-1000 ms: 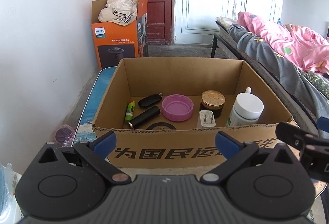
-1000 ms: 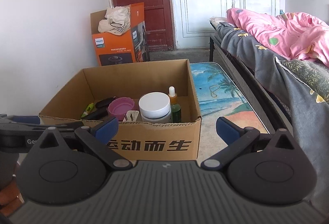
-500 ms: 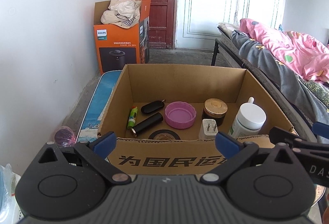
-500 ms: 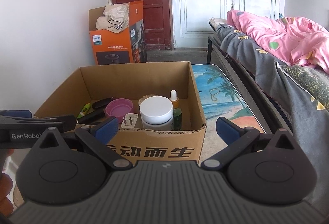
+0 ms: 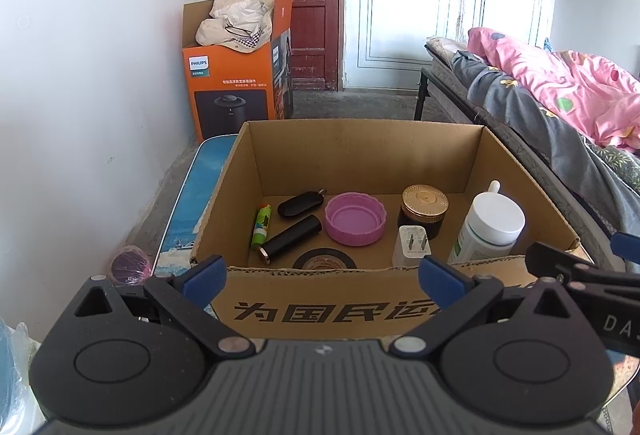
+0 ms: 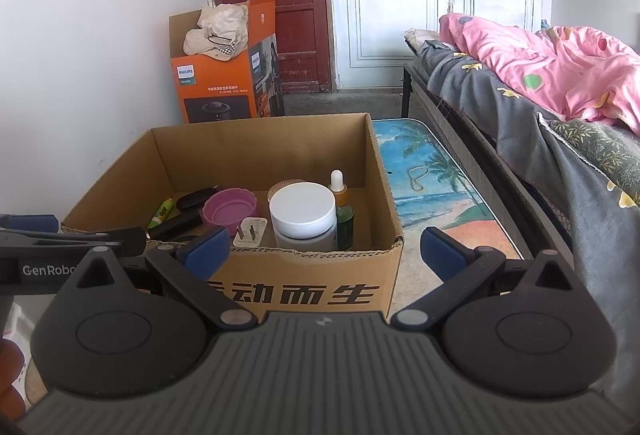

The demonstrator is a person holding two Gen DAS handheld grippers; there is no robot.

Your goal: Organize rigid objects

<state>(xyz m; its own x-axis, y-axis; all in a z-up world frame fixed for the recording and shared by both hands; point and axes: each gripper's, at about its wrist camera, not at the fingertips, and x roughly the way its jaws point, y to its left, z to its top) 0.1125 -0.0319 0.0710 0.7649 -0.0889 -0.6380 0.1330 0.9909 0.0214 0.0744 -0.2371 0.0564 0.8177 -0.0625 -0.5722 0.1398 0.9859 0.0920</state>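
Brown cardboard forms the box (image 5: 360, 299) in which the small things are already gathered: a pink lid (image 5: 355, 219), a gold-topped jar (image 5: 424, 205), a white bottle (image 5: 490, 225), a plug (image 5: 412, 245) and a black lighter (image 5: 290, 239). Over the last second both tongs have been drawn back and raised. The left gripper (image 5: 320, 275) and right gripper (image 6: 326, 249) are spread wide, nothing held. The sorting is judged nearly finished.
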